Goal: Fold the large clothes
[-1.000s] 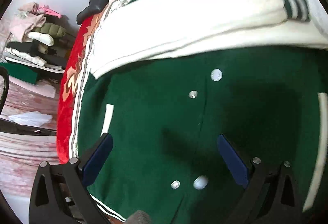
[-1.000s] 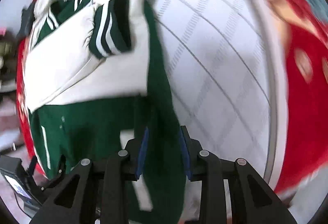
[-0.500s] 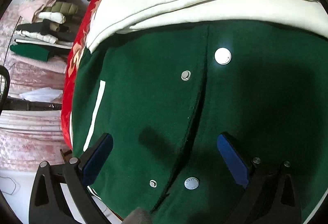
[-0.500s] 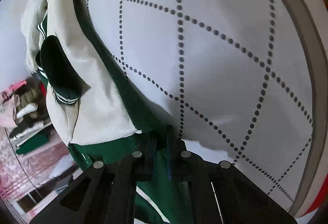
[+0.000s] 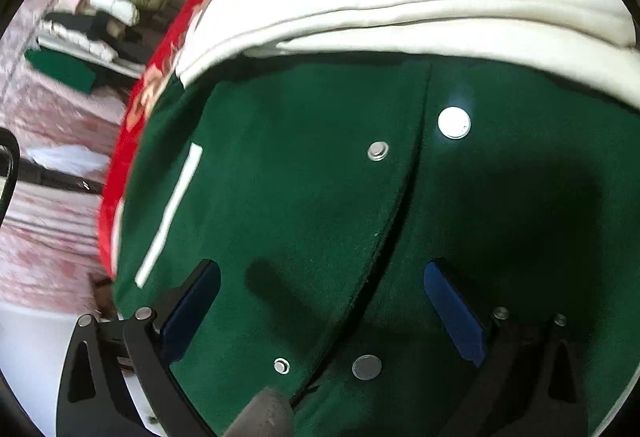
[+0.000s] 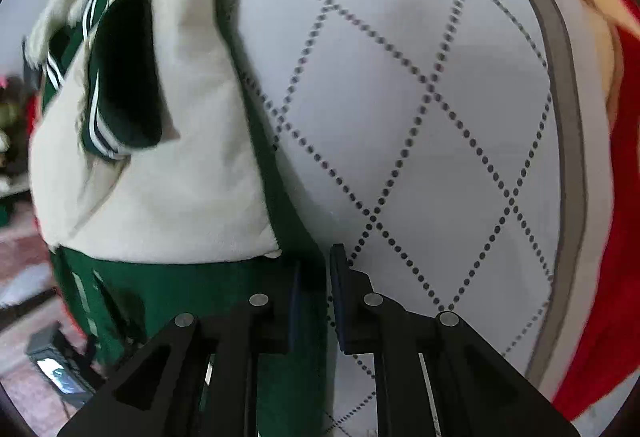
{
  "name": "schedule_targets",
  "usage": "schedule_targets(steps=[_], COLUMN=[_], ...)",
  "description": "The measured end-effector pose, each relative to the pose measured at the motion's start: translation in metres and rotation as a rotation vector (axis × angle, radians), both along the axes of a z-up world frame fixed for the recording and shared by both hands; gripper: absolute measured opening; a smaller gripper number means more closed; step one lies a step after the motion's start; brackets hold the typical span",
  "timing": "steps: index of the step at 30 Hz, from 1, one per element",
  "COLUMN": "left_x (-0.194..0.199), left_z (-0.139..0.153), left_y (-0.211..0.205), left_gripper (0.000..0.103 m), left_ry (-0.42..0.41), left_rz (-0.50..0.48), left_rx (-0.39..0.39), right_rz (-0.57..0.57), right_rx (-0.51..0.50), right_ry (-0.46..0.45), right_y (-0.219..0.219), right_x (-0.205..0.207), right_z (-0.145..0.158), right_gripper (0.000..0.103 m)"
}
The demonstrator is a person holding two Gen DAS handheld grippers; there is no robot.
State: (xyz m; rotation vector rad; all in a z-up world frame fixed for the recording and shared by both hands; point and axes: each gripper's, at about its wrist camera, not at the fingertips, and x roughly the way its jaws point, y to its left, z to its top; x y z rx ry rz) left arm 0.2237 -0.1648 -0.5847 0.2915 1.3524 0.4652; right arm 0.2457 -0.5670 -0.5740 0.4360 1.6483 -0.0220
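Note:
A dark green varsity jacket [image 5: 304, 197] with metal snaps and cream sleeves [image 5: 400, 1] lies on the bed. My left gripper [image 5: 320, 301] is open, its blue pads wide apart just above the jacket's snap front. In the right wrist view the jacket [image 6: 168, 285] lies at left with a cream sleeve [image 6: 160, 173] folded across it, its green striped cuff [image 6: 120, 77] on top. My right gripper [image 6: 314, 277] is shut on the jacket's green side edge.
A white quilt [image 6: 420, 117] with dotted diamond lines covers the bed, over a red patterned blanket [image 6: 600, 277]. A pile of folded clothes [image 5: 92, 21] stands on the floor to the left. A dark device [image 6: 56, 377] lies on the floor.
My left gripper has dropped closer to the jacket's snap front and stays open. My right gripper has closed tighter on the green edge and shifted with it.

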Motion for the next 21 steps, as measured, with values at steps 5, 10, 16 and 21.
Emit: schedule_targets(steps=[5, 10, 16, 21], left_x=[-0.010, -0.059, -0.134, -0.173], left_z=[0.022, 0.068, 0.091, 0.077], left_y=[-0.005, -0.051, -0.150, -0.225], left_gripper=[0.103, 0.103, 0.103, 0.103], left_ry=[0.007, -0.032, -0.028, 0.037], left_rz=[-0.012, -0.073, -0.167, -0.216], left_rx=[0.012, 0.133, 0.300, 0.366], right_rz=[0.082, 0.157, 0.220, 0.259], right_rx=[-0.010, -0.007, 0.037, 0.061], right_ry=[0.015, 0.004, 0.039, 0.069], right_y=[-0.016, -0.037, -0.046, -0.082], right_x=[-0.017, -0.043, -0.075, -0.081], right_z=[0.039, 0.068, 0.065, 0.059], right_gripper=[0.037, 0.065, 0.078, 0.078])
